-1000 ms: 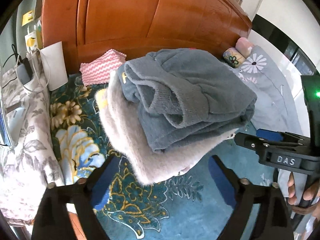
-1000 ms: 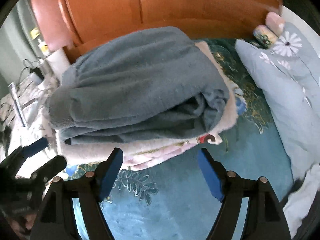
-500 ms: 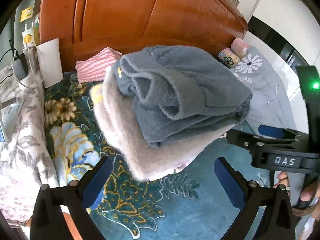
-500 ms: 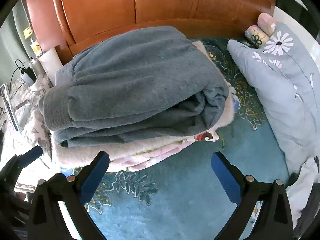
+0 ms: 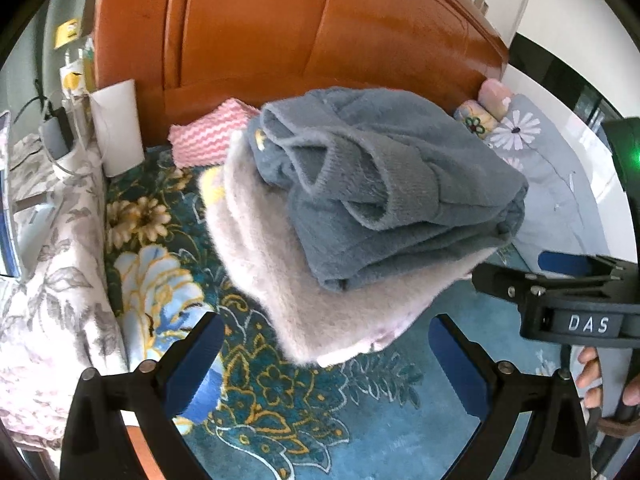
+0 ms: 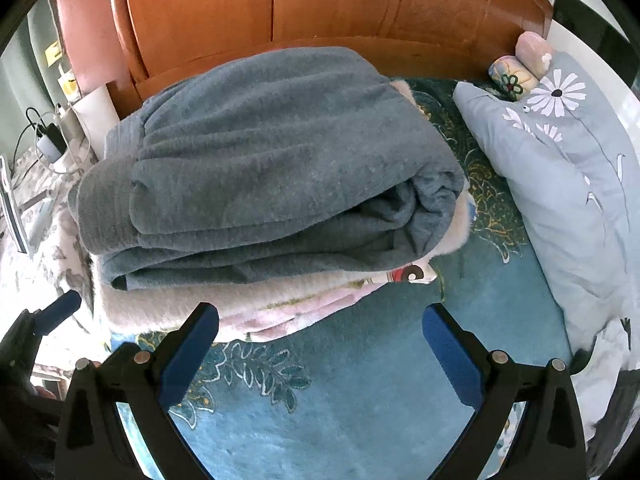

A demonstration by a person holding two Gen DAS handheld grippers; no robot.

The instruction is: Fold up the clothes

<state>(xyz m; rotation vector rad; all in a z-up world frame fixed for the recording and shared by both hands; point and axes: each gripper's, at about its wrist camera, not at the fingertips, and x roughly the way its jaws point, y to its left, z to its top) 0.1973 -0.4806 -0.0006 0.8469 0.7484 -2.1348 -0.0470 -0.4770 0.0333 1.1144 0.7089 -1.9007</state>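
We had the grey fleece garment [image 6: 272, 168] folded and lying on top of the pale pink fuzzy garment [image 5: 280, 264], the two making a stack on the teal floral bedspread [image 6: 360, 400], just near of the wooden headboard [image 6: 320, 4]; a pink zigzag cloth [image 5: 208, 138] lay at the far left of the stack, and a grey daisy pillow [image 6: 560, 168] lay to its right. Our left gripper [image 5: 326, 356] was spread wide with nothing between its blue pads, near the stack's near-left corner; our right gripper [image 6: 320, 344] was likewise spread and empty, just short of the stack's near edge. We judged the fold itself done and the step in hand to be tidying or leaving the stack; to do it well we would have kept both claws low and level, nudged the overhanging grey cuffs inward from the left side, and avoided dragging the fleece, since its nap would cling and pull the layers askew; a push from one side only could have slid the grey piece off the pink one.
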